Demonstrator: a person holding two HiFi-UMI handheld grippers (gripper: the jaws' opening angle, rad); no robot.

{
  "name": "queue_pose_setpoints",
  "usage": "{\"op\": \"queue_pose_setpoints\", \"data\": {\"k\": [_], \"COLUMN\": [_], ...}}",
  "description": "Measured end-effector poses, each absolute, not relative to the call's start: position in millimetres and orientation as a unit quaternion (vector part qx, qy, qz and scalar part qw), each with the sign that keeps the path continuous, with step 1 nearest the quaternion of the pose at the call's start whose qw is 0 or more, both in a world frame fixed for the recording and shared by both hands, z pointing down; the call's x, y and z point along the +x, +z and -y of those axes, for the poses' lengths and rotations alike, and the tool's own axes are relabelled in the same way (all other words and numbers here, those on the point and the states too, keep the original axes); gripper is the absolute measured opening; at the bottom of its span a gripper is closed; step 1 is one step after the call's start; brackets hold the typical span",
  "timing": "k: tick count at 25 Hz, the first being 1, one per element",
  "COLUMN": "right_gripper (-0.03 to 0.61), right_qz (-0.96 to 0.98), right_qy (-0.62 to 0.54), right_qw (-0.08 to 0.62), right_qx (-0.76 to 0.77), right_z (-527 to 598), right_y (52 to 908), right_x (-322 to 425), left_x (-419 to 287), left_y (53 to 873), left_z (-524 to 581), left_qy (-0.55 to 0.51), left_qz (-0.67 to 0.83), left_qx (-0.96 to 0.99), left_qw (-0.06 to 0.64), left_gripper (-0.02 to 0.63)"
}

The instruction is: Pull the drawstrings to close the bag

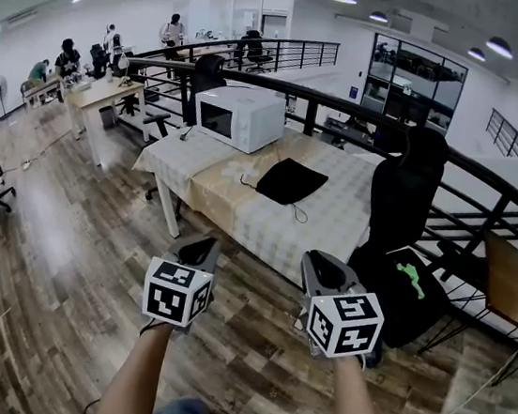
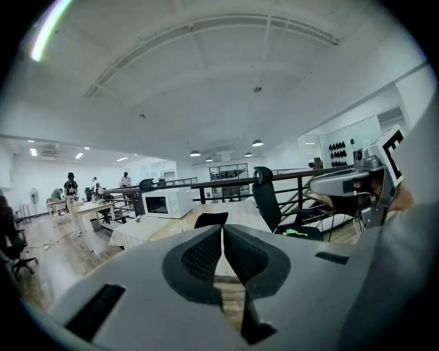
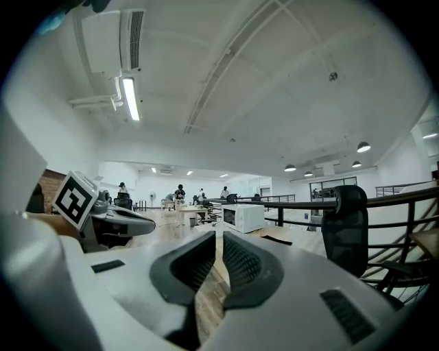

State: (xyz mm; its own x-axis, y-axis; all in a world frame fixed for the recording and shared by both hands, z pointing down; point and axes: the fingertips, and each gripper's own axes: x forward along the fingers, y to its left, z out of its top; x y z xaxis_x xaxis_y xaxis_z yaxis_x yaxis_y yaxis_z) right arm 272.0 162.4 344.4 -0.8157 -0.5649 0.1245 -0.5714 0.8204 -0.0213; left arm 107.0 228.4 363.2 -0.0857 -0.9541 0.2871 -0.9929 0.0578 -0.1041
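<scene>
Left tool (image 1: 203,243) and right tool (image 1: 320,264) are held shut, empty; the flat black fabric bag (image 1: 291,179) (on the tabletop (image 1: 344,224)) is seen well ahead, between them.

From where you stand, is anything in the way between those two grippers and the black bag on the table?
Nothing visible. Only floor and the near part of the table lie between the left gripper, the right gripper and the bag. The microwave and the chair stand off to the sides.

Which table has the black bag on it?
The near table with the pale checked cloth: the black bag lies on it beside the white microwave. The far table at left has people round it instead.
</scene>
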Motion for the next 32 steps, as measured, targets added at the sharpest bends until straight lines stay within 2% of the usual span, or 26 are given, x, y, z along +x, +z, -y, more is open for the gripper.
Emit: {"op": "queue_pose_setpoints", "data": {"k": [12,23,29,32], "right_gripper": [0.027,0.076,0.132,0.181], "right_qz": [0.95,0.94,0.934,0.929], "right_qy": [0.025,0.031,0.038,0.041], "right_qw": [0.071,0.085,0.089,0.095], "right_qx": [0.304,0.328,0.343,0.357], "right_z": [-144,-94,-69,-57], "right_y": [357,364,364,365], "right_x": [260,221,188,174], "left_x": [104,59,24,8], "left_y": [370,372,373,374], "left_z": [-202,-144,-110,-93], "left_qy": [0.127,0.126,0.128,0.121], "left_qz": [0.71,0.693,0.674,0.662], "left_qx": [0.688,0.706,0.722,0.734], "left_qw": [0.081,0.08,0.083,0.09], "left_gripper": [0.031,0.059,0.107,0.122]}}
